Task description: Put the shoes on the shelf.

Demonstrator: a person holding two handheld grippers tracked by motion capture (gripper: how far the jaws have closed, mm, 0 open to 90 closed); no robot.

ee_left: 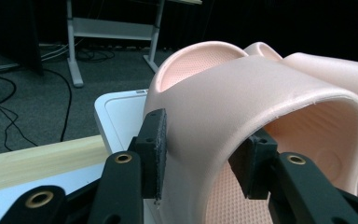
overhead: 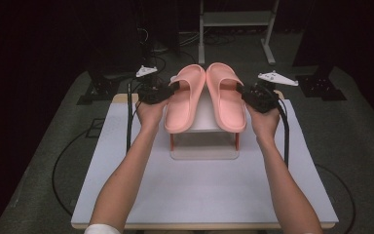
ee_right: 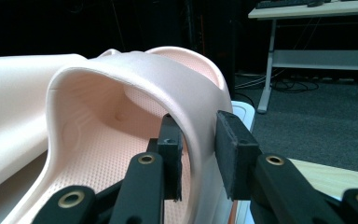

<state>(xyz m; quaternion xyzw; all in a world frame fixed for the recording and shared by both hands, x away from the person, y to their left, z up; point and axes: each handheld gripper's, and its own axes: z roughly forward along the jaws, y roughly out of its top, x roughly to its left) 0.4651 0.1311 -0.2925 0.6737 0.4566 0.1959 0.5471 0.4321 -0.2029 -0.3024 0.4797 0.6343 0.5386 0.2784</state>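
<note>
Slippers (overhead: 205, 97) rest side by side on a small rack (overhead: 204, 146); from above we see both. Our left gripper (ee_left: 200, 154) straddles one strap loosely, jaws apart; our right gripper (ee_right: 198, 158) likewise.

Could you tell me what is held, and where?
Left gripper straddles the strap of the left slipper, right gripper that of the right slipper; a grip cannot be told.

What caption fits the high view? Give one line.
Two grippers, left and right, flank pink slippers on a small stand.
</note>
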